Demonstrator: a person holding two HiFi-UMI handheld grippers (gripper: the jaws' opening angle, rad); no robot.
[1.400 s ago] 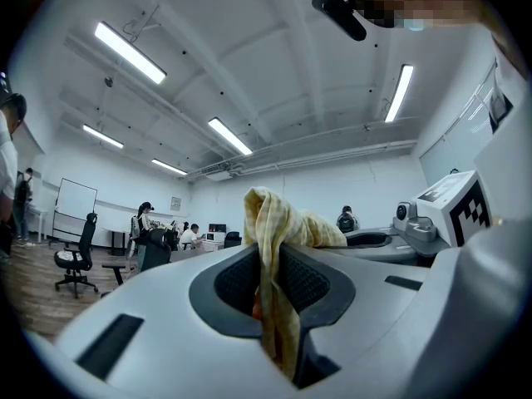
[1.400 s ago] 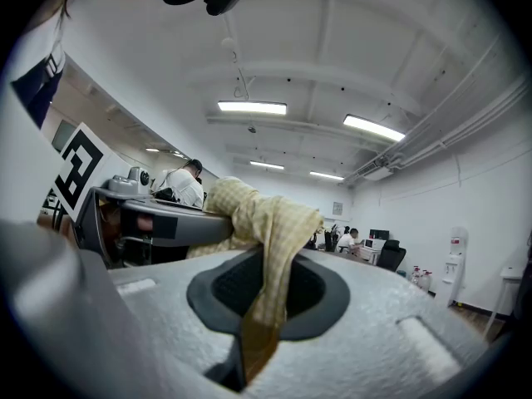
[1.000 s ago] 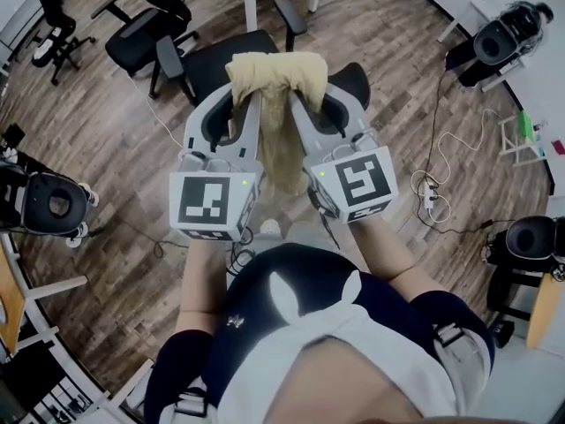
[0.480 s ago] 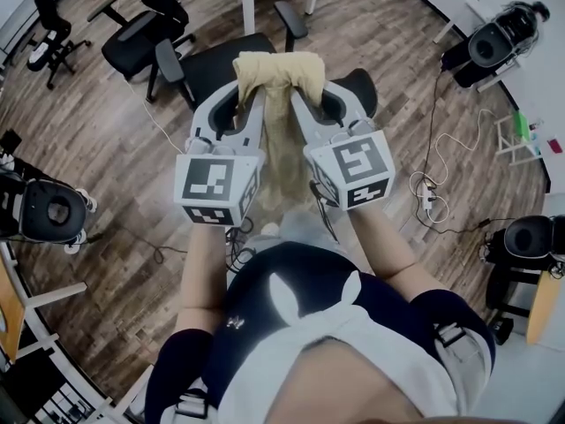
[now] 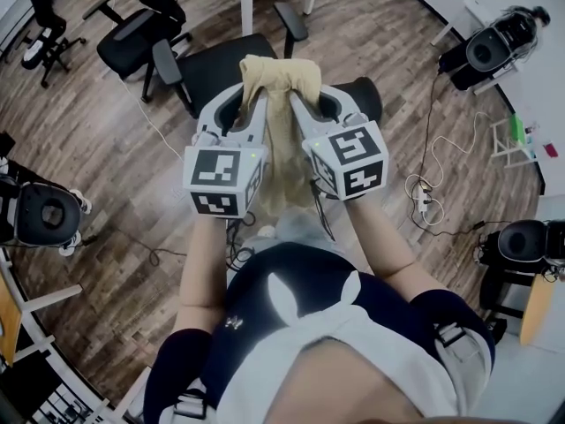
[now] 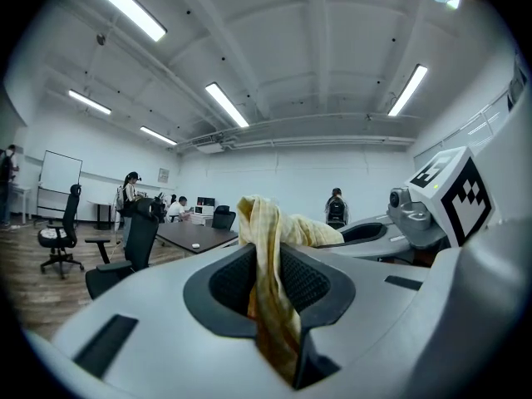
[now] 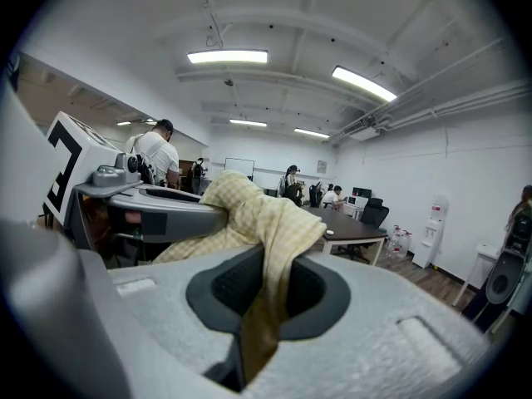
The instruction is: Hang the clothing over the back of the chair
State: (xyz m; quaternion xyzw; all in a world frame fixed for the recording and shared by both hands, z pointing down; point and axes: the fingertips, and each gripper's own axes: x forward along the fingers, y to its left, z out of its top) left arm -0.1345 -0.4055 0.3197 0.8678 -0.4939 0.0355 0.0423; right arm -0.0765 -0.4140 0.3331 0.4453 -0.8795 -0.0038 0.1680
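Clothing (image 5: 281,104) pale yellow, checked, bunched, hanging limp between grippers.

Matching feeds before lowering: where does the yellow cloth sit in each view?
Head view: yellow cloth at upper centre, trailing down toward the person.
Left gripper view: centre, draping off to the right.
Right gripper view: centre, draping off to the left.
Shared landmark: wooden floor.

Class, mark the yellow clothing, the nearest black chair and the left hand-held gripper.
yellow clothing (image 5: 281,140): head view, its hanging middle fold.
black chair (image 5: 221,60): head view, its seat.
left hand-held gripper (image 5: 251,95): head view, between its fingertips.
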